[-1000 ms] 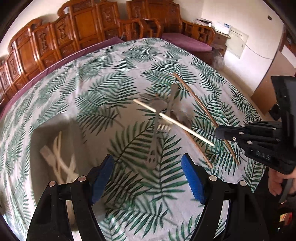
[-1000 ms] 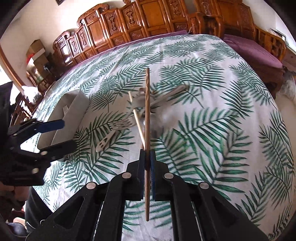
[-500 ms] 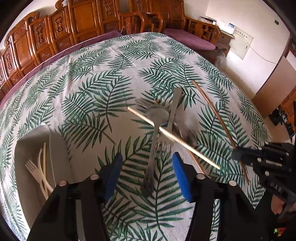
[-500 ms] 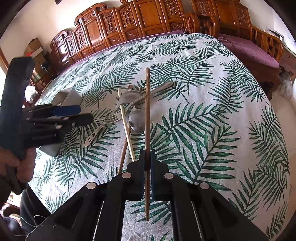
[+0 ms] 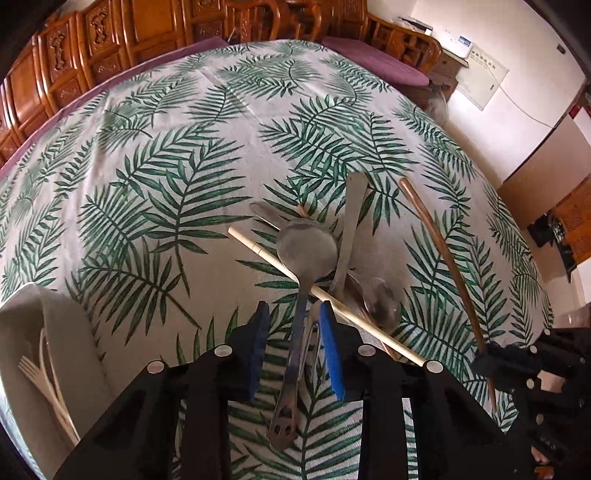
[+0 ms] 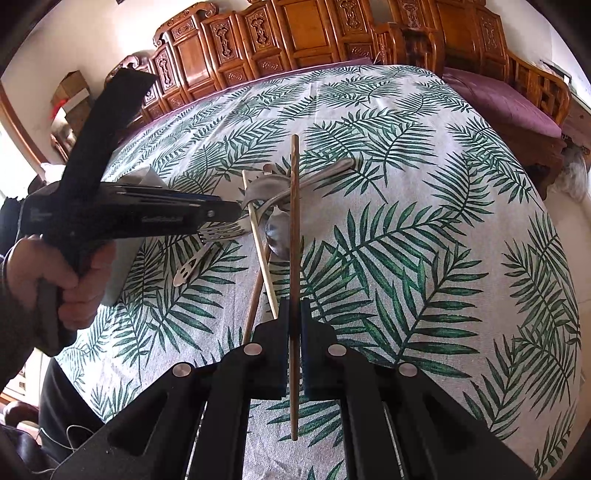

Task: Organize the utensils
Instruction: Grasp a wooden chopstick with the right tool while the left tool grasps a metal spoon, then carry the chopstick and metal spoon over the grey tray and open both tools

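A pile of utensils lies mid-table: a metal spoon, a metal fork, a second spoon, a pale chopstick and a brown chopstick beneath. My left gripper is low over the pile, its blue pads either side of the spoon handle and fork, half closed and not clamped. It also shows in the right wrist view, above the fork. My right gripper is shut on a brown chopstick, held above the table; it also shows in the left wrist view.
A grey organizer tray at the left holds a white plastic fork and pale sticks. Carved wooden chairs line the far table edge. A purple-cushioned bench stands at the right.
My left gripper moved forward and down onto the utensil pile and its jaws narrowed around the spoon handle and fork. The right gripper kept holding the brown chopstick.
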Tool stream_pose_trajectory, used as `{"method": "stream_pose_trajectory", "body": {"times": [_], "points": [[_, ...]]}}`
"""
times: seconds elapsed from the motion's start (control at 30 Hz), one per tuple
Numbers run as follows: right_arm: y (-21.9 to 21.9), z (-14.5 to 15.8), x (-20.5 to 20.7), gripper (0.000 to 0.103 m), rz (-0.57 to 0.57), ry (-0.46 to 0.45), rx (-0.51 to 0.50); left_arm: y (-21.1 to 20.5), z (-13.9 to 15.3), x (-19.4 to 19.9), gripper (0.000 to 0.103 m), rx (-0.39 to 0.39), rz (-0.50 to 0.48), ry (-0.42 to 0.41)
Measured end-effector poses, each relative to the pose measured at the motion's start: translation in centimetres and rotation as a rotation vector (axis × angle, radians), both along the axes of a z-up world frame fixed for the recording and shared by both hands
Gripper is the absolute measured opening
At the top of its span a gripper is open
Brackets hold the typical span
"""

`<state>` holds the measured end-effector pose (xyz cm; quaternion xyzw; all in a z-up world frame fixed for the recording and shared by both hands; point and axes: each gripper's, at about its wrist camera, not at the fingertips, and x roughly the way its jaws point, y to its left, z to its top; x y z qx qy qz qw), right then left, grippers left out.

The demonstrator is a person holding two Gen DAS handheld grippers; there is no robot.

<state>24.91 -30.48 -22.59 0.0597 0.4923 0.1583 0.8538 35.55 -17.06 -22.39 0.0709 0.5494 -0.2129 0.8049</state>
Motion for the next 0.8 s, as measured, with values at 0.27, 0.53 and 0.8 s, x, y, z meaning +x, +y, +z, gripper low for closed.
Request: {"method": "stream_pose_trajectory", "body": {"times": [0.27, 0.53, 0.8], "points": [[0.0, 0.0, 0.1, 0.007, -0.002, 0.002, 0.008, -0.4, -1.1, 1.1, 0.019, 0.021, 0.002, 0.022], [-0.1, 0.0, 0.1, 0.007, -0.003, 0.005, 0.010, -0.5, -1.2, 1.2, 0.005, 0.044, -0.002, 0.009], [0.2, 0.1, 0.0, 0.007, 0.005, -0.001, 0.006, 0.8, 0.9, -0.9, 0.005, 0.069, 0.031, -0.070]]}}
